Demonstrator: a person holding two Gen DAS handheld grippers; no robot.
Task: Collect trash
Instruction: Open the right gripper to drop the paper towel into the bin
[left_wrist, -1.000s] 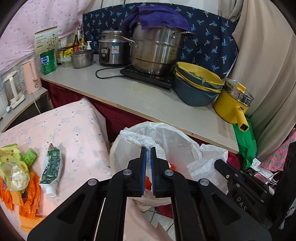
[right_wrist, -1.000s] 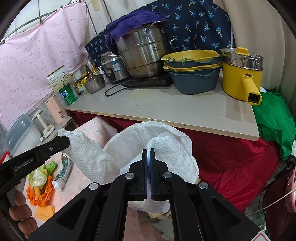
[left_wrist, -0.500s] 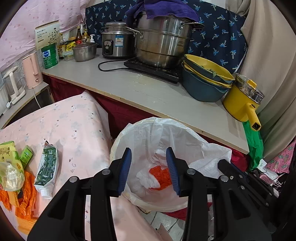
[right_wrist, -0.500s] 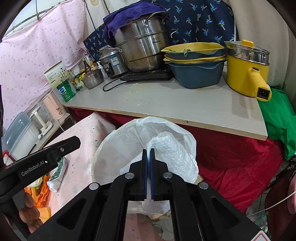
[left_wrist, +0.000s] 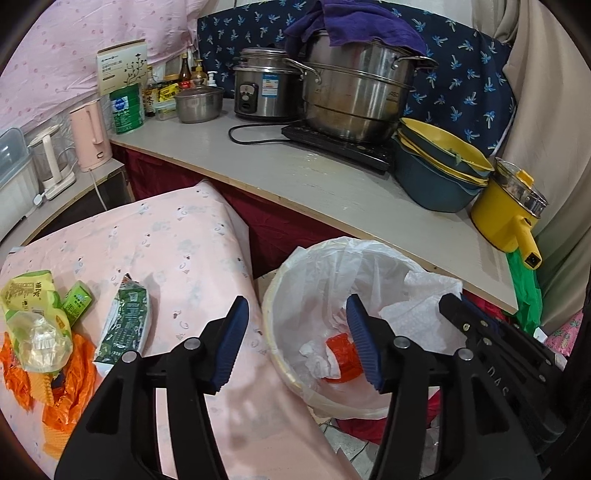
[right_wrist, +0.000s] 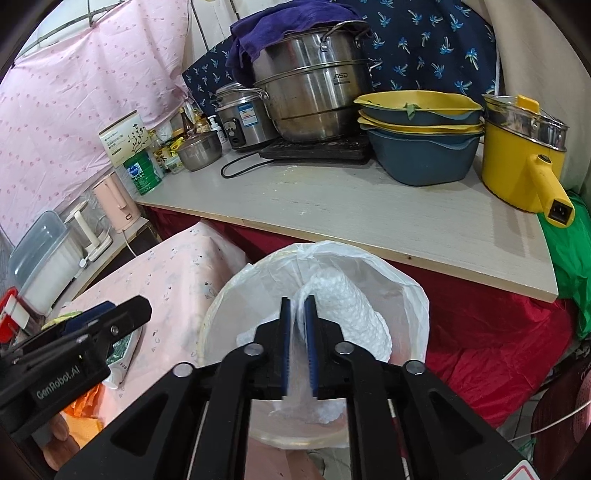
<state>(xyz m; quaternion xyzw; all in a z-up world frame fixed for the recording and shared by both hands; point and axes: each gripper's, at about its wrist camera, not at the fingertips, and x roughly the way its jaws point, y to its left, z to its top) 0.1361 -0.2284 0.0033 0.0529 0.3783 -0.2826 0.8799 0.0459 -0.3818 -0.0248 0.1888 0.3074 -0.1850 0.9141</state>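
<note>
Now paper wad (right_wrist: 347, 314) between right hand-held gripper (right_wrist: 297, 345) pads.

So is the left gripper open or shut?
Open. The left gripper has just been opening; its blue pads stand wide apart, nothing between them, over the bin.

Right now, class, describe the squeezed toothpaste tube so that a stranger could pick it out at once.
Start at the pink tablecloth left of the white-lined bin. Near its left edge lies a heap of wrappers; the toothpaste tube lies apart on the heap's bin side. It alone is dark green with a white end, flattened.
</note>
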